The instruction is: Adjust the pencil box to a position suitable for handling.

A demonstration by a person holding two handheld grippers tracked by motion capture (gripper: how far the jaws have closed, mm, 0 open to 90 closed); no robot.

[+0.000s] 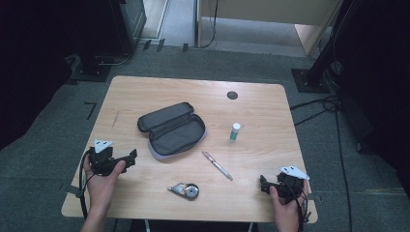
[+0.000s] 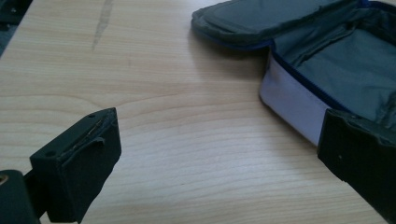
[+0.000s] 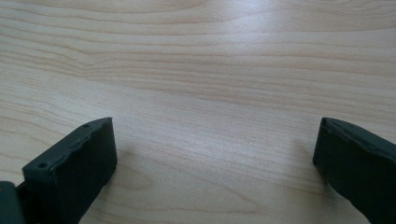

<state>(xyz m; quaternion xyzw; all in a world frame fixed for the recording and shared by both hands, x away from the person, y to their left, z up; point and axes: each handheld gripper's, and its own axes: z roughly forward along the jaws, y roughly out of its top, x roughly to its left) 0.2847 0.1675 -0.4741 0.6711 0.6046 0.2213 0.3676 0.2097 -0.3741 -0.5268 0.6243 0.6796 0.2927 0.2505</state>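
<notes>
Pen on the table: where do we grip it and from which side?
Grip the pen mid-barrel, coming from above with the jaws set across its width. It lies flat on the table, slanting from upper left to lower right, with bare wood on both long sides, so there's room for the jaws. The right gripper looks nearer and is open.

Open pencil case (image 1: 171,129) lies mid-table (image 1: 145,92); bottle (image 1: 235,131) stands to its right, pen (image 1: 217,165) between them nearer the front edge, tape dispenser (image 1: 185,190) at that edge.
</notes>
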